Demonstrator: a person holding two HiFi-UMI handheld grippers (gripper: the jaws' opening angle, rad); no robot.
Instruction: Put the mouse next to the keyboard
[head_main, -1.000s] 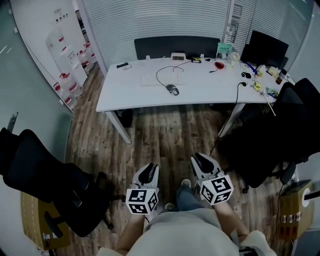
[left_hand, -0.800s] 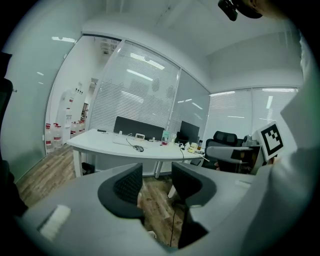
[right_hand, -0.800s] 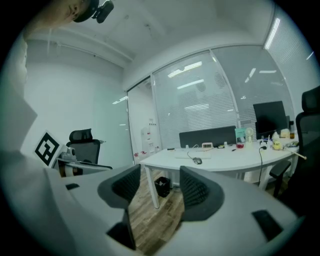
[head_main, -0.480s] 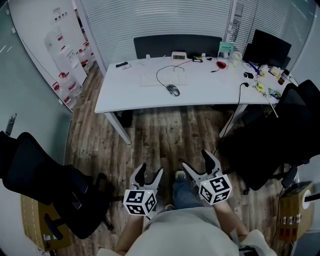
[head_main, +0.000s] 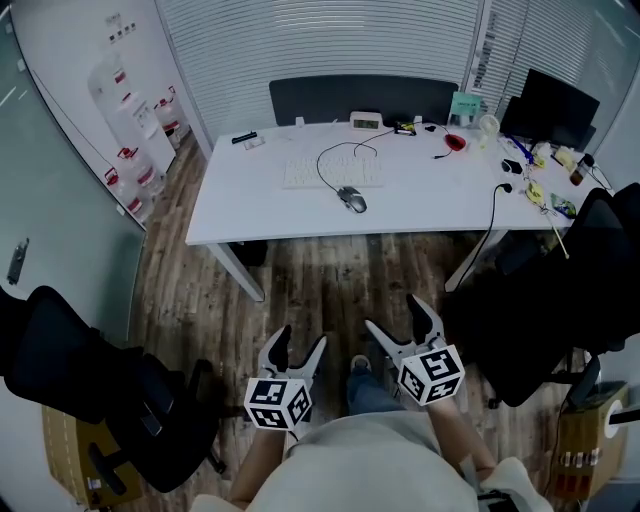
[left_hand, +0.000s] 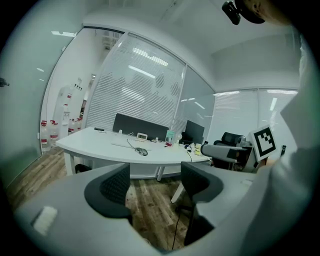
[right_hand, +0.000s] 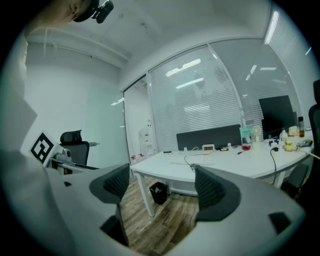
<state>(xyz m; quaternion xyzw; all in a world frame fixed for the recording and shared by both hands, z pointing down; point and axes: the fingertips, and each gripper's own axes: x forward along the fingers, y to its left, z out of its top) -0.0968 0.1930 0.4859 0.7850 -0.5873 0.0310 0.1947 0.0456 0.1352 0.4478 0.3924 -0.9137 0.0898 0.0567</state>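
Observation:
A dark mouse (head_main: 352, 199) lies on the white desk (head_main: 240, 205), its cable looping back past the white keyboard (head_main: 332, 172) just behind it. Both also show far off in the left gripper view, the mouse (left_hand: 142, 151) and keyboard (left_hand: 122, 145), and the mouse (right_hand: 194, 165) shows in the right gripper view. My left gripper (head_main: 300, 340) and right gripper (head_main: 396, 316) hang low over the wood floor, well short of the desk. The jaws of both are opening, with nothing between them.
Black office chairs stand at the left (head_main: 70, 370) and right (head_main: 560, 300). A monitor (head_main: 555, 105), a small clock (head_main: 366, 121), a red item (head_main: 455, 142) and clutter sit along the desk's back and right end. Water bottles (head_main: 135, 165) line the left wall.
Both grippers' jaws have spread apart from shut. The head view has shifted a little, so the desk sits slightly lower and further right.

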